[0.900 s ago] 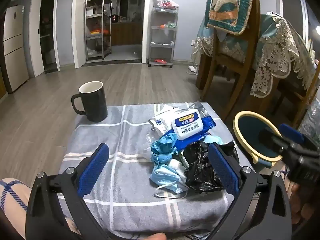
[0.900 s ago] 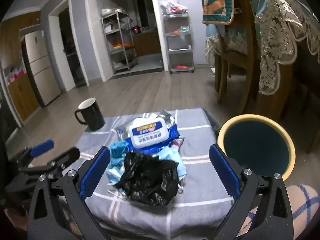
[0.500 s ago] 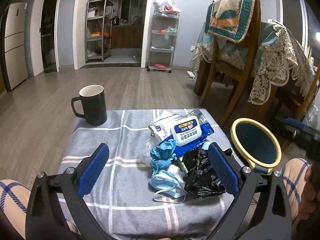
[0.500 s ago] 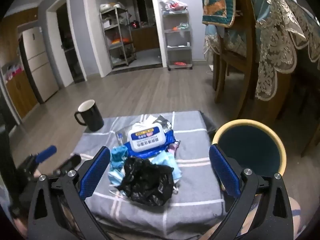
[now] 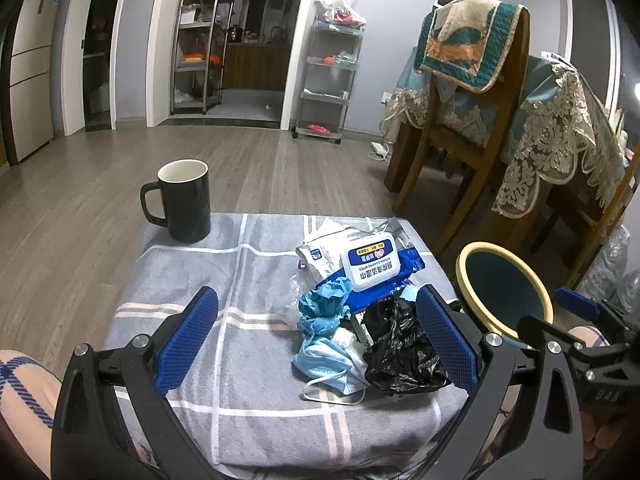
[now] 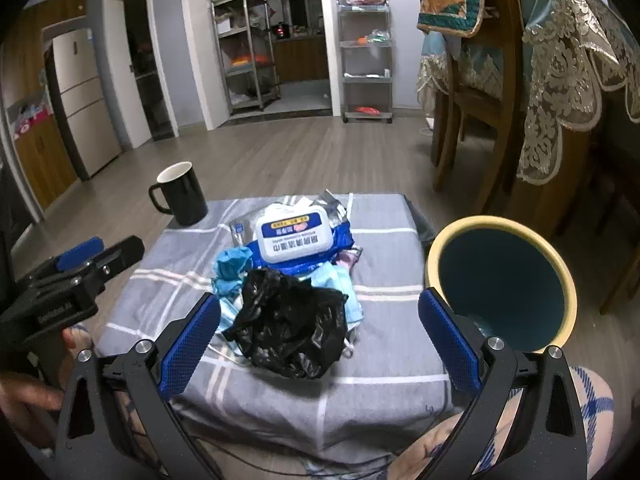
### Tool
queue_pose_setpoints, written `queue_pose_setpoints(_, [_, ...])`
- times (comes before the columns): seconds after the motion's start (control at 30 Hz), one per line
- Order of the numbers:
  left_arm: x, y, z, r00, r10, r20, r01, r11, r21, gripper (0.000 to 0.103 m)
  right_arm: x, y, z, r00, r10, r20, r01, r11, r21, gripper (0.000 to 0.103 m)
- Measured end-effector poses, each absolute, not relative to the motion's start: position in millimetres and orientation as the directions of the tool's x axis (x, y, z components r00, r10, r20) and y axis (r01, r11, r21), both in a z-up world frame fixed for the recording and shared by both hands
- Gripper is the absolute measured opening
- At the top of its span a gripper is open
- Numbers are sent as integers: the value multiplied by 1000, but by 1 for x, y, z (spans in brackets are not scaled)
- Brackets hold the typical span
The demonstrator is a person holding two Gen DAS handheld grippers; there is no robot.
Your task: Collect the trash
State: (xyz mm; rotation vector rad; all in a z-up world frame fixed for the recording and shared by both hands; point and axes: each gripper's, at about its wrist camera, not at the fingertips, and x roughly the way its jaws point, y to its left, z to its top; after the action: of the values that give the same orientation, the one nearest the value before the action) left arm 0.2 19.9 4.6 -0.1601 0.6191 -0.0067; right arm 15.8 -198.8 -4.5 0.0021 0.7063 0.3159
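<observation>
While the left gripper hangs wide and empty, the trash pile lies right of centre on the cloth. From the right gripper, also agape, loose pieces could slide off beside the bin.

Both grippers tilt downward, side by side: left gripper with jaws spread wide, right gripper likewise, nothing gripped
</observation>
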Motion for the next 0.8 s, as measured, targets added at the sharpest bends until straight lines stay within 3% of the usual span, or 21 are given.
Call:
queue_pose_setpoints(0.4, [10, 9, -10, 779, -53, -624, -25, 993, -115, 97, 17, -200, -14, 703, 284, -652, -281, 953, 111, 98])
queue_pose_setpoints(0.8, [20, 14, -22, 757, -78, -649, -32, 987, -155, 97, 23, -201, -22, 676, 288, -678, -271, 953, 135, 98])
